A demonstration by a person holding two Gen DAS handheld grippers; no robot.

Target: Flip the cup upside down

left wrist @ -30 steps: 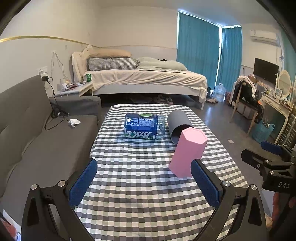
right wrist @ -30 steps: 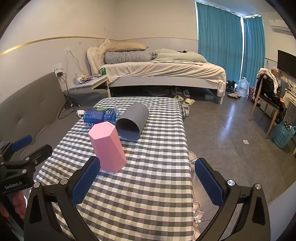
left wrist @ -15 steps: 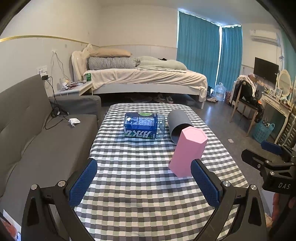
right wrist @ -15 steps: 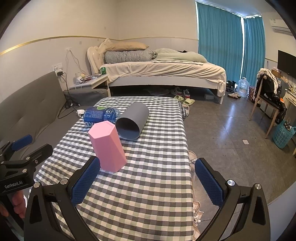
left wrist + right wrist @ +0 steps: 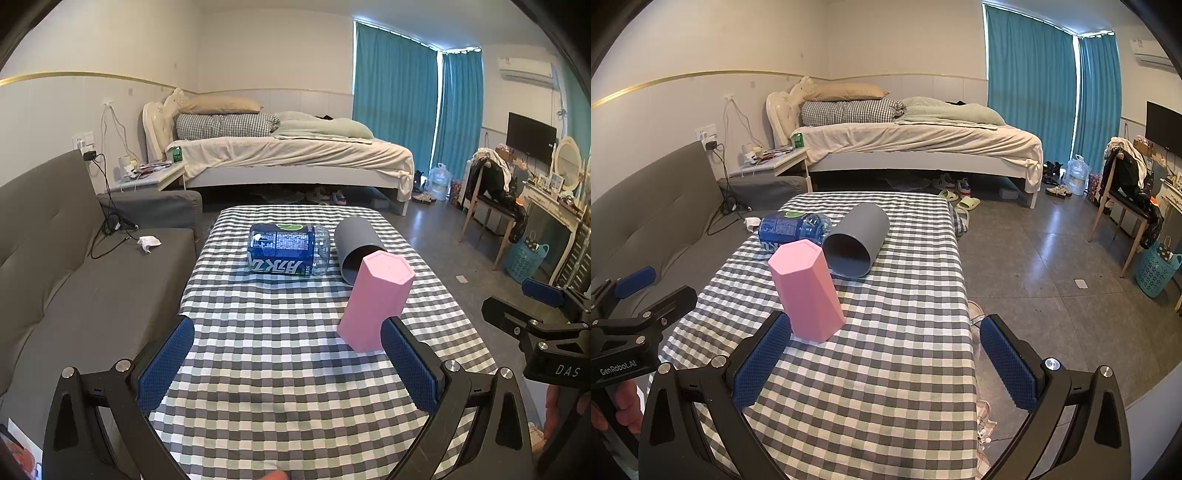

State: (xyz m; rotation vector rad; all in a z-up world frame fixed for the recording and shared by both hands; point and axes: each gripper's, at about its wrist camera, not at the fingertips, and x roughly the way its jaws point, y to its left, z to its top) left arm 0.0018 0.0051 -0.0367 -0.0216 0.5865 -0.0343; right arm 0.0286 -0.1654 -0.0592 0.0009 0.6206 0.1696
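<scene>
Table (image 5: 280, 373) first: a long one under a grey-and-white checked cloth, with a grey sofa (image 5: 74, 288) along its left side and a bed (image 5: 295, 155) past its far end. On the cloth lie 3 things, all toward the far half. Largest is a blue-labelled water bottle (image 5: 288, 254) on its side, and just to its right lies a grey cup (image 5: 857, 240), also on its side, its open mouth turned toward the near right edge. Nearest the cameras stands a pink six-sided cup (image 5: 807, 291), tilted a little in both views by the lens, with what looks like a closed flat end on top, so it may already be standing mouth down; the top face is not clear enough to be sure. Which cup the task means cannot be told from the pictures, though the pink one is closest to both tools. Left gripper (image 5: 288, 365) hangs low over the near end of the cloth with its 2 blue pads spread wide and nothing between them; the pink cup is just beyond its right pad. Right gripper (image 5: 886, 363) is likewise spread wide and empty, with the pink cup just ahead of its left pad. By my reading this is the approach step, with no contact yet. The next move probably calls for one tool to go forward until its pads sit on opposite flat faces of the chosen cup at mid-height, close firmly, lift clear of the cloth, then roll the wrist half a turn.
</scene>
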